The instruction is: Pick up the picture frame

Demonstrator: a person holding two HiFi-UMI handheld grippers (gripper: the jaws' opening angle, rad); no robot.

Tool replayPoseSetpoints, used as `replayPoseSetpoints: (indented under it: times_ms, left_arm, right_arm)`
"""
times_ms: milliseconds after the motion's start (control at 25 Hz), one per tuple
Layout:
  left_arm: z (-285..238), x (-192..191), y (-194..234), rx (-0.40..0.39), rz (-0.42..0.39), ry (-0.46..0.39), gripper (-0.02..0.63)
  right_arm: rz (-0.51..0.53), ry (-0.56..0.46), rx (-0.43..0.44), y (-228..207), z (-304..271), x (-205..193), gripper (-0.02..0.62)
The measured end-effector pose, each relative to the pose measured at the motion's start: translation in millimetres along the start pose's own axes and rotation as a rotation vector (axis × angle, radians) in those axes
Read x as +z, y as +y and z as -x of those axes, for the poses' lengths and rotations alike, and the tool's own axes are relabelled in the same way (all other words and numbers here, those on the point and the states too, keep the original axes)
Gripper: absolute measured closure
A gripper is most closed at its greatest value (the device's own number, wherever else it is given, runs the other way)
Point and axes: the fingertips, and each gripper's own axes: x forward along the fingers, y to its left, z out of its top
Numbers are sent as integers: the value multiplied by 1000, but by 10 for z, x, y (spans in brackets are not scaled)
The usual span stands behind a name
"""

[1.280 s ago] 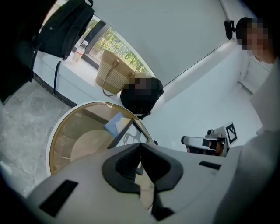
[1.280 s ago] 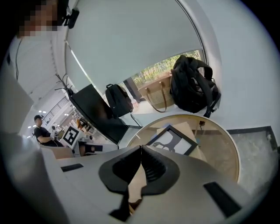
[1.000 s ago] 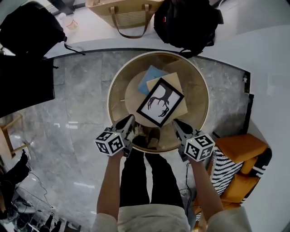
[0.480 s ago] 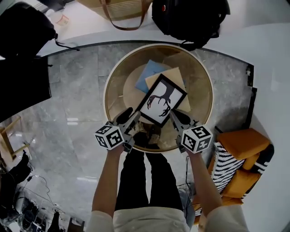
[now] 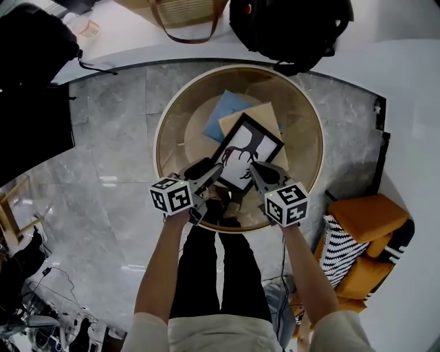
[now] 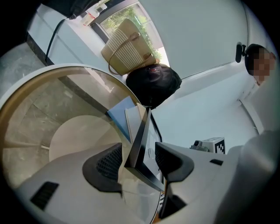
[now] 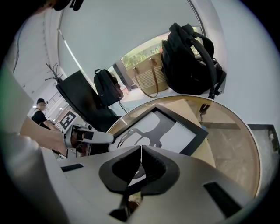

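Observation:
The picture frame (image 5: 245, 151), black-edged with a dark branching print on white, lies on a tan book (image 5: 267, 117) and a blue book (image 5: 224, 110) on the round glass table (image 5: 165, 124). My left gripper (image 5: 210, 172) is at the frame's near left corner. In the left gripper view its jaws are opening around the frame's black edge (image 6: 141, 135), with gaps to both pads, so my left gripper (image 6: 139, 151) grips nothing. My right gripper (image 5: 256, 170) hovers at the frame's near right edge. My right gripper (image 7: 141, 153) is shut, tips together, with the frame (image 7: 179, 131) beyond them.
A woven tote bag (image 5: 185, 17) and a black backpack (image 5: 289, 27) sit on the white ledge behind the table. An orange seat (image 5: 364, 216) with a striped cushion (image 5: 340, 254) stands at the right. A dark object (image 5: 31, 103) is on the left. The person's legs show under the glass.
Both grippers have moved forward and down to the frame's near edge. The left gripper's jaws, shut a second ago, have spread around the frame's corner.

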Motion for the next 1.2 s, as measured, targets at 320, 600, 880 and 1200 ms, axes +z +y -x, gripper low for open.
replayPoseSetpoints:
  times_ms: [320,600,880,1200]
  left_arm:
    - [-156,-88,-25,-59,40,58,377]
    - [-222,-140,-44,-89,35,93,379]
    - [-230,-156,-52,-106,78,104,456]
    - [-198,-142,-93,-124,103,114,494]
  right_arm:
    - [16,28,6,8,-155,-20,560]
    - [-1,39,7,28,-199,-13,561]
    - [-34,41,17,28,-213,-21,560]
    - [-47,21,23,46,-201,4,560]
